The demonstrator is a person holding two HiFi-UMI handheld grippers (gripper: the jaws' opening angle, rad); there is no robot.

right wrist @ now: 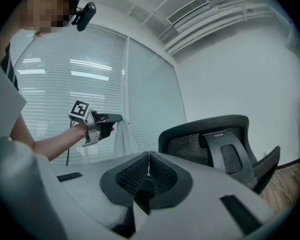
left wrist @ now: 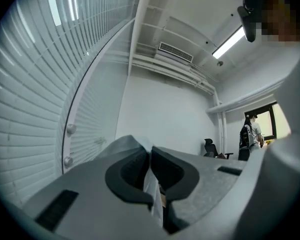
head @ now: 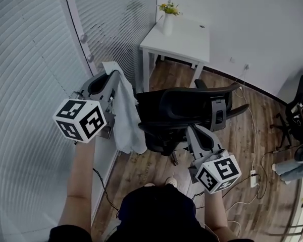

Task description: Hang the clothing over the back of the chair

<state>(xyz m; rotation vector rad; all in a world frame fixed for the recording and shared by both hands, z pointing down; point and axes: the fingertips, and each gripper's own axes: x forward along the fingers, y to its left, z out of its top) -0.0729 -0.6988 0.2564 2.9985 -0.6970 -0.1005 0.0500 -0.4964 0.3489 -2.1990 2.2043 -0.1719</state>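
Head view shows the white clothing point(head: 127, 112) hanging limp from the left tongs point(head: 112, 76), held up close beside the left of the black office chair point(head: 187, 110) and not yet draped over its back. Left gripper view has those tongs pinched shut on a fold of the fabric. The right tongs point(head: 193, 131) sit near the chair's front side, closed with nothing between the pads. Beyond the chair stands a white worktop point(head: 192, 42) bearing a vase of flowers point(head: 167, 18), next to slatted blinds point(head: 35, 59).
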